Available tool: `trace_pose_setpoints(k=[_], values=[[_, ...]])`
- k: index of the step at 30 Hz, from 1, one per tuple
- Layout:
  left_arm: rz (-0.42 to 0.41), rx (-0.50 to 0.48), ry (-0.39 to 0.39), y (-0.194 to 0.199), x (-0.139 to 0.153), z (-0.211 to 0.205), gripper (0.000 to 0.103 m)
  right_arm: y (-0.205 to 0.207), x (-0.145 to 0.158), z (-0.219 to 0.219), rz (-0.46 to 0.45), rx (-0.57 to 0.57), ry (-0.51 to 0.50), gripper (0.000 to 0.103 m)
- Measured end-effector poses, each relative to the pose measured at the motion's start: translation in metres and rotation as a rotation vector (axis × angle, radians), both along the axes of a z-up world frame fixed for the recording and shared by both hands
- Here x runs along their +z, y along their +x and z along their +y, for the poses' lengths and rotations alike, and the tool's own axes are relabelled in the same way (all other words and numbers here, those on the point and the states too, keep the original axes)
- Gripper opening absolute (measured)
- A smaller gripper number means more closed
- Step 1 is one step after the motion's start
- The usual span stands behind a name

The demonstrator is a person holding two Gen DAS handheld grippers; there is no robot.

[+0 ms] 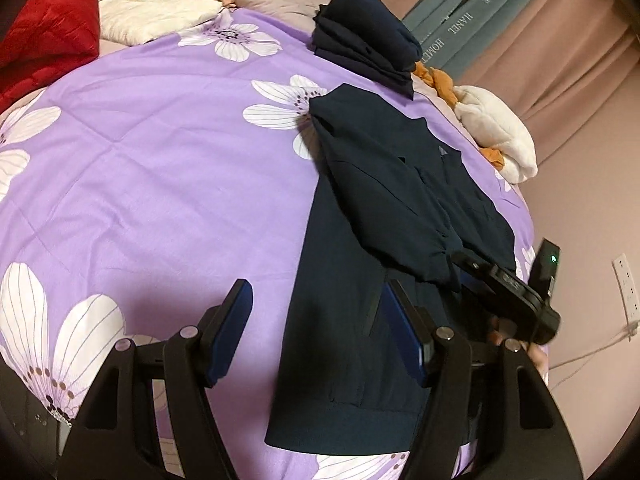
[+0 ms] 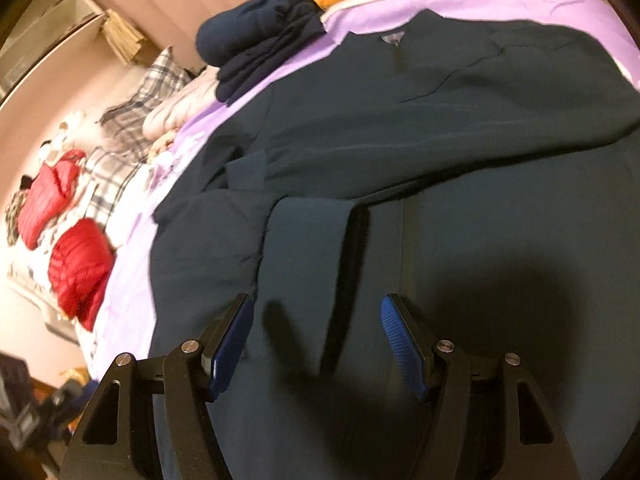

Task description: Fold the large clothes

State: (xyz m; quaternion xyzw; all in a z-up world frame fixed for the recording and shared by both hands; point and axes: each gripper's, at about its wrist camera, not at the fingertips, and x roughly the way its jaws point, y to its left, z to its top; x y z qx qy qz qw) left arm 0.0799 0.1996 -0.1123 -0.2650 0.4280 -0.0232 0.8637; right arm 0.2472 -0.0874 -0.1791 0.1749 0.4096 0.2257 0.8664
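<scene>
Your left gripper (image 1: 316, 332) and right gripper (image 2: 316, 336) both gape empty above the dark navy fabric jacket (image 1: 384, 216), which lies along the right edge of the purple flowered bedspread (image 1: 160, 160).

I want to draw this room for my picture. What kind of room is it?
Most likely a bedroom. A purple flowered bedsheet covers a bed where a dark jacket lies, a plaid pillow sits at one end, and curtains hang behind a pile of folded dark clothes.
</scene>
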Motion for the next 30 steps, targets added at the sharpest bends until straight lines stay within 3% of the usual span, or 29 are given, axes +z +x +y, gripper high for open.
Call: trace_pose_setpoints(k=[4, 8, 10, 12, 15, 21, 30], values=[[0.008, -0.015, 0.000, 0.004, -0.004, -0.002, 0.067, 0.003, -0.003, 0.009, -0.020, 0.029, 0.034, 0.067], [0.019, -0.023, -0.008, 0.008, -0.009, -0.005, 0.067, 0.007, -0.003, 0.021, -0.053, 0.036, 0.004, 0.063], [0.027, -0.031, -0.002, 0.010, -0.011, -0.008, 0.067, 0.008, -0.001, 0.024, -0.069, 0.048, -0.020, 0.052], [0.033, -0.039, 0.006, 0.012, -0.012, -0.011, 0.067, 0.006, 0.001, 0.025, -0.084, 0.043, -0.057, 0.028], [0.042, -0.045, 0.011, 0.017, -0.014, -0.014, 0.067, 0.002, 0.007, 0.025, -0.129, 0.051, -0.083, 0.013], [0.053, -0.040, 0.001, 0.024, -0.016, -0.013, 0.067, -0.019, 0.040, 0.017, -0.277, 0.018, -0.110, 0.007], [0.034, -0.029, -0.118, 0.047, -0.013, -0.014, 0.067, -0.034, 0.125, -0.018, -0.468, -0.052, -0.134, 0.007]])
